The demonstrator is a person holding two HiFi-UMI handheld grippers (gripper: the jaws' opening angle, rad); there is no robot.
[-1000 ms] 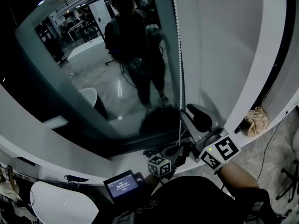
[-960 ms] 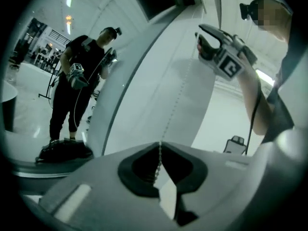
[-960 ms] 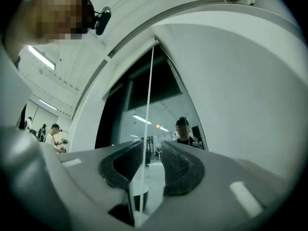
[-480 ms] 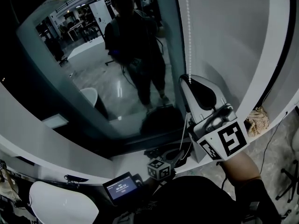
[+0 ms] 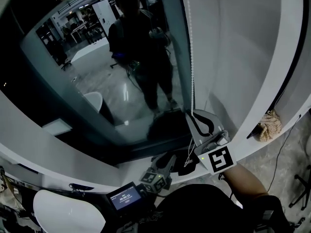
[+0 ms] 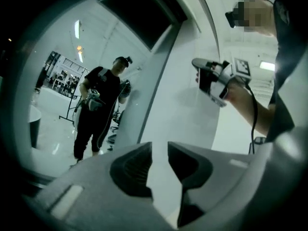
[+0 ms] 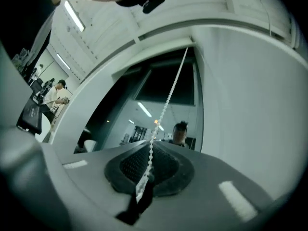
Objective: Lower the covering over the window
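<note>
The right hand-held gripper has its jaws closed tight on the chain, a white bead chain pinched between the ribbed pads. It is tipped a little upward, just off the window's lower right corner. From the jaws the chain runs straight up along the window's right edge, close to the frame, to the window's top; a short tail of it hangs below the grip. The covering itself cannot be made out there.

The left hand-held gripper sits lower, below the window's lower right corner and over the white sill. Its jaws have just been opening and stand a narrow way apart with nothing between them; only the white wall shows through the gap.

The window's glass is dark and reflects a standing person. Below the window, under the sill, is a small lit screen. Well to the window's right, a crumpled cloth lies on a ledge.
</note>
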